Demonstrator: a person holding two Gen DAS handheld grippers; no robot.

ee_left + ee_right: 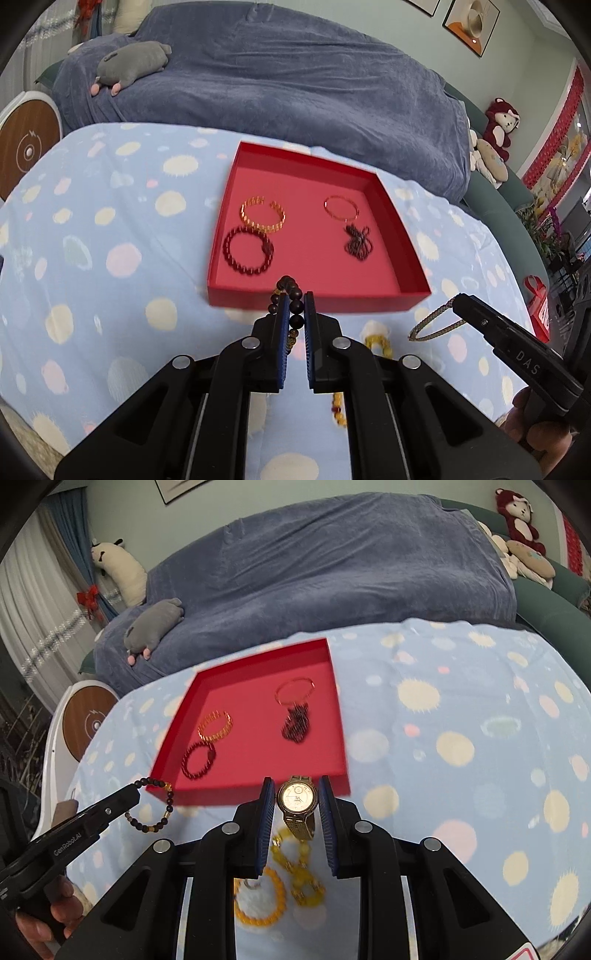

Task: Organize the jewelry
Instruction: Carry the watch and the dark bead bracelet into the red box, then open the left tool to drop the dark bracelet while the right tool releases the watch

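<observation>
A red tray [402, 240] [173, 734] lies on the spotted blue cloth. It holds a gold bangle [263, 215], a dark red bead bracelet [248, 255], a thin red-gold bangle [340, 208] and a dark bead pile [357, 242]. My left gripper [295, 306] is shut on a dark bead bracelet [291, 291] [155, 805] just before the tray's near wall. My right gripper [297, 794] is shut on a gold watch [297, 799], held above the cloth near the tray's near right corner; its band [436, 321] shows in the left wrist view.
Yellow bead bracelets [280, 882] [376, 343] lie on the cloth under my grippers. A blue-covered sofa [295, 74] with a grey plush [133, 62] stands behind. A round wooden side table [26, 147] is at the left.
</observation>
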